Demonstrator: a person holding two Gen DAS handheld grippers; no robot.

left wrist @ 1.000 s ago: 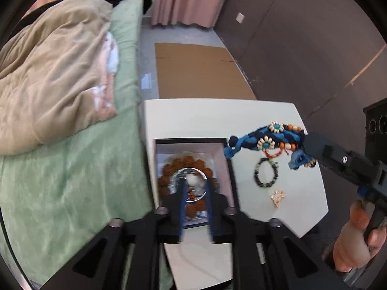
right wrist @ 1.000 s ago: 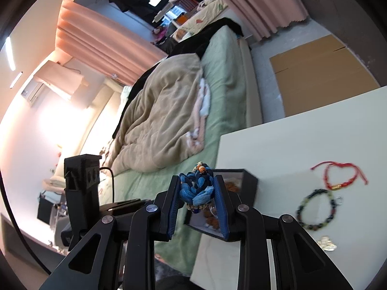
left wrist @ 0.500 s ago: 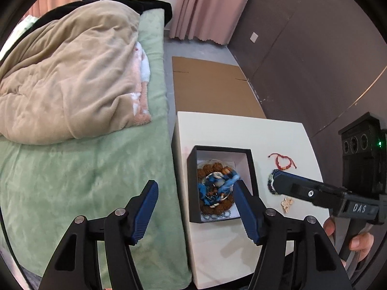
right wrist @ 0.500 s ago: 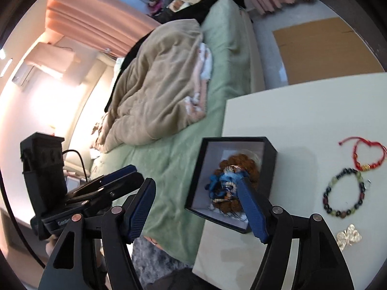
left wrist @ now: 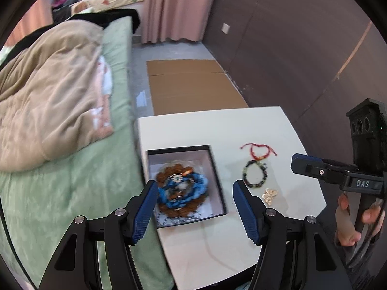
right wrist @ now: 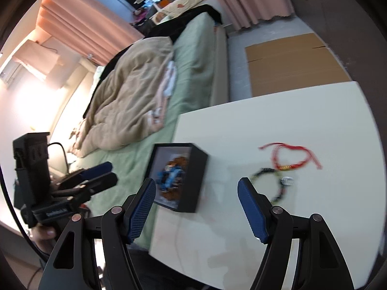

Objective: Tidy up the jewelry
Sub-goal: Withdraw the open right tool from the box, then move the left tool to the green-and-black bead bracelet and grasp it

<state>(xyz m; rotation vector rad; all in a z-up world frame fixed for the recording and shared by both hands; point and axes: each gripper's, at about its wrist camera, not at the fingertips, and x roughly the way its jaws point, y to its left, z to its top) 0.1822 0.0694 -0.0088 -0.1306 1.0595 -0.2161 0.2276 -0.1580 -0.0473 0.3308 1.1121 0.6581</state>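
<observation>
Resting in box (left wrist: pixel 219 181): blue bracelet (left wrist: pixel 183 188) | left claw (left wrist: pixel 194 205) gaping above

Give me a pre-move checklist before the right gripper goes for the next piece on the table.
1. Right gripper empty, fingers spread: ok.
2. Left gripper empty, fingers spread: ok.
3. Blue braided bracelet inside the black box, on the brown bead bracelet: ok.
4. Next pieces apart from the box on the white table: red cord bracelet, dark bead bracelet, gold charm: ok.
5. Red cord and dark bead bracelets separate for a single pick: cannot tell, they look touching or overlapping.
6. Both views sharp enough for aiming: not ok, motion blur.
</observation>
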